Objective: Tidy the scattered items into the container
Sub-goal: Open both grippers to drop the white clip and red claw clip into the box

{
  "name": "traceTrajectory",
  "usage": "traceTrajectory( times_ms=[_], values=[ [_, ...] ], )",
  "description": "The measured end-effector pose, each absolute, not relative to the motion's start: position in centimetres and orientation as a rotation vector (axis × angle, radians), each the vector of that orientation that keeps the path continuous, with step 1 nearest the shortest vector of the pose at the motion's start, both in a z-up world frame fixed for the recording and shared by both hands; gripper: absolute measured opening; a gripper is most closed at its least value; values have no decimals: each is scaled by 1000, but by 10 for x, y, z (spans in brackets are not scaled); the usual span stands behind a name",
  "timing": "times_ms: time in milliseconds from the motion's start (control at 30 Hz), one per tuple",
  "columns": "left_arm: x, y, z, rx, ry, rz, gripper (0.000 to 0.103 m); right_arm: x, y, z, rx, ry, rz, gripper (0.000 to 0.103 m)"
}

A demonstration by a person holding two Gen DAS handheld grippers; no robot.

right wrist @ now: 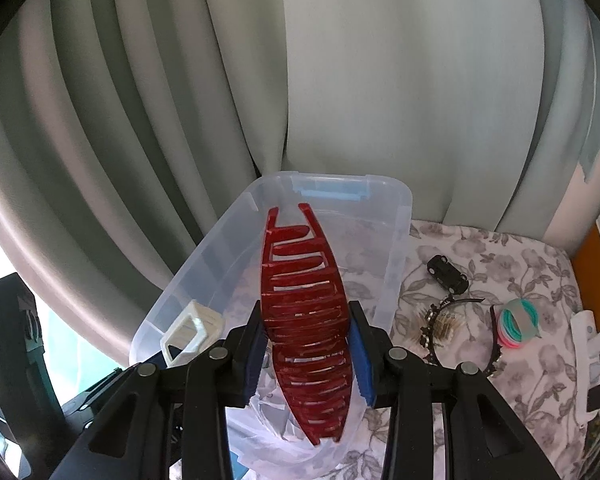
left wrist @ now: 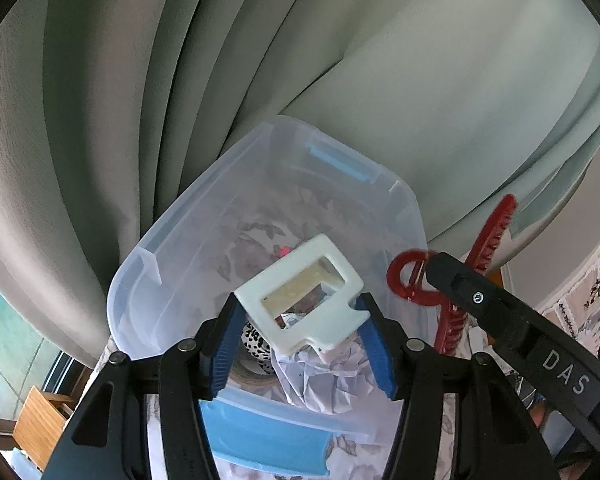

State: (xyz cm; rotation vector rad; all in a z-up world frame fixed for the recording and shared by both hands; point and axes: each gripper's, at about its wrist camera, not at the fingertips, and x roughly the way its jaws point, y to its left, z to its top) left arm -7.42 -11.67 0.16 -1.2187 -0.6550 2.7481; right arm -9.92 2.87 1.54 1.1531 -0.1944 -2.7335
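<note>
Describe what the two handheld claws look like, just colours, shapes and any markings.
Both claws share one build: matte black angular plastic arms with triangular cut-outs and round silver pivot bolts. The left claw and right claw each carry two blue ribbed pads on the fingers. In the left wrist view, the right claw's black body shows a small silver screw and white letters "DAS". No cables or sleeves are visible.

My two wrist cameras look forward and down along their fingers, close over the bin (left wrist: 228,216); both views share it, the curtain (right wrist: 380,80) beyond.
</note>
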Motion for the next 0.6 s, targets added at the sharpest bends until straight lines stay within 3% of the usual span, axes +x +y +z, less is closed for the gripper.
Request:
traceTrajectory(
  times_ms=[133,600],
  values=[
    [-64,-119,7,-1213,-668,2747,74,-99,29,17,1151,-203,-2733,60],
    [-61,-111,11,-1200,-616,2777,95,-92,39,19,1137,-242,-2759,80]
  ],
)
